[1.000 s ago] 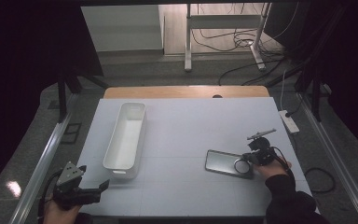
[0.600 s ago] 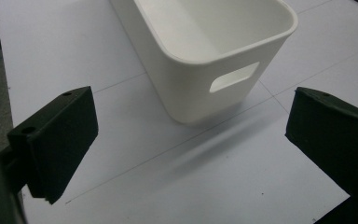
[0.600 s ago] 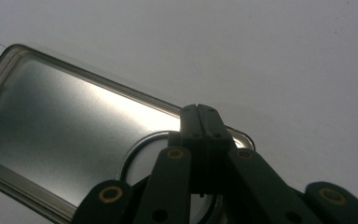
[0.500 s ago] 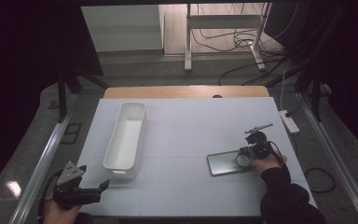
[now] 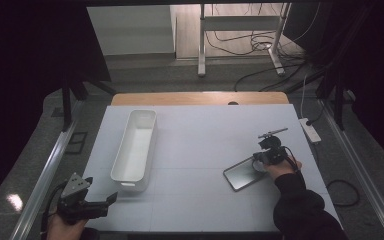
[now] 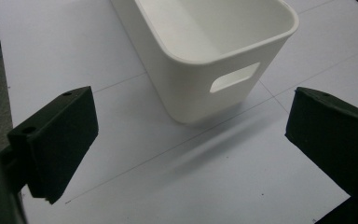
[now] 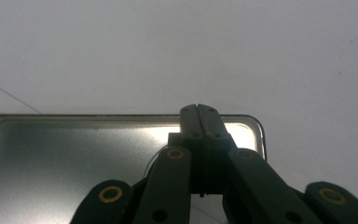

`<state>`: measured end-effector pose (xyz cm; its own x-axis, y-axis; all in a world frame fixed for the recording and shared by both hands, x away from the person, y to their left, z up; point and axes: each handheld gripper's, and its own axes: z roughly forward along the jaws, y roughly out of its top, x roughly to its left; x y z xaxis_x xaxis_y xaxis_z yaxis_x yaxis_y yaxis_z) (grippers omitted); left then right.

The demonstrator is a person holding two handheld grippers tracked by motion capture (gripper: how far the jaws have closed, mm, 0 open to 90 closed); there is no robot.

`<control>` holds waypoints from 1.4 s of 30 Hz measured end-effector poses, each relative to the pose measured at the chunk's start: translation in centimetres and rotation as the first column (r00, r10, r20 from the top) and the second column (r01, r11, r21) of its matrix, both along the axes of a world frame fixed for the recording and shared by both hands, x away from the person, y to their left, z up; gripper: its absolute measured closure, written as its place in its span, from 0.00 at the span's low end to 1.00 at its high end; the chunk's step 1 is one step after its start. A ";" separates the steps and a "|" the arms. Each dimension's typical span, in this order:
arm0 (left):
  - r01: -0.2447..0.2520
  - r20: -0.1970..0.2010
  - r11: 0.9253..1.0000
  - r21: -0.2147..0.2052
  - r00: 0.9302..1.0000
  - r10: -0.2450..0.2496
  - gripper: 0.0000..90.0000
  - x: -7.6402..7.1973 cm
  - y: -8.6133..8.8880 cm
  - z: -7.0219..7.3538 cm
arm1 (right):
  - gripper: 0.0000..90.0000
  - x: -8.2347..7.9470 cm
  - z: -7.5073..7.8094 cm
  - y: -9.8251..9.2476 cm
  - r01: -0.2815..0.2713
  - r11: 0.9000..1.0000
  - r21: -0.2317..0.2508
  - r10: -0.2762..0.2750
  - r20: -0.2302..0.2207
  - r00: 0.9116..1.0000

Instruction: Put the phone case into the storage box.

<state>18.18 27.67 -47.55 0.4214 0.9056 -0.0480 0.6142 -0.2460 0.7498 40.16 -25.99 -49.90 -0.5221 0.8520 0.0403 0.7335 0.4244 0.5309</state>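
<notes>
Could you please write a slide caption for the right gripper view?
Right gripper, jaws shut together, poised over the edge of a shallow metal tray on the white table.

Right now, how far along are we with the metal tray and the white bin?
Little looks finished: the white bin sits empty at the table's left. In hand: the right gripper, jaws pressed together, is over the far rim of the flat metal tray, which lies on the table; whether it pinches the rim is unclear. The left gripper waits open near the bin's near end. Likely left: carrying the tray across.

overhead forward-down, two close claw cameras
</notes>
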 end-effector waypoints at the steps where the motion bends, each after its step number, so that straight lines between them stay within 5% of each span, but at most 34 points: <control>1: 0.000 0.000 1.000 0.000 1.000 0.000 0.03 0.0 0.0 0.0 | 1.00 0.1 0.0 0.1 0.000 1.000 0.003 0.000 0.000 1.000; 23: -0.002 0.000 1.000 -0.004 1.000 0.002 0.03 0.0 0.0 0.0 | 1.00 1.4 -0.4 4.0 -0.078 0.997 0.004 0.078 0.014 0.997; 34: -0.001 0.000 1.000 -0.005 1.000 0.001 0.03 0.0 0.0 0.0 | 1.00 1.2 -0.6 6.6 -0.156 0.988 0.013 0.156 0.005 0.988; 42: -0.002 0.001 1.000 -0.004 1.000 0.002 0.03 0.0 0.1 0.0 | 1.00 0.0 0.5 5.4 -0.161 0.987 0.026 0.161 0.020 0.987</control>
<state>18.13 27.74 -47.55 0.4196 0.9063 -0.0512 0.6137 -0.2417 0.7517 40.21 -20.63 -49.42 -0.6532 0.7554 0.0517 0.6469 0.5213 0.5566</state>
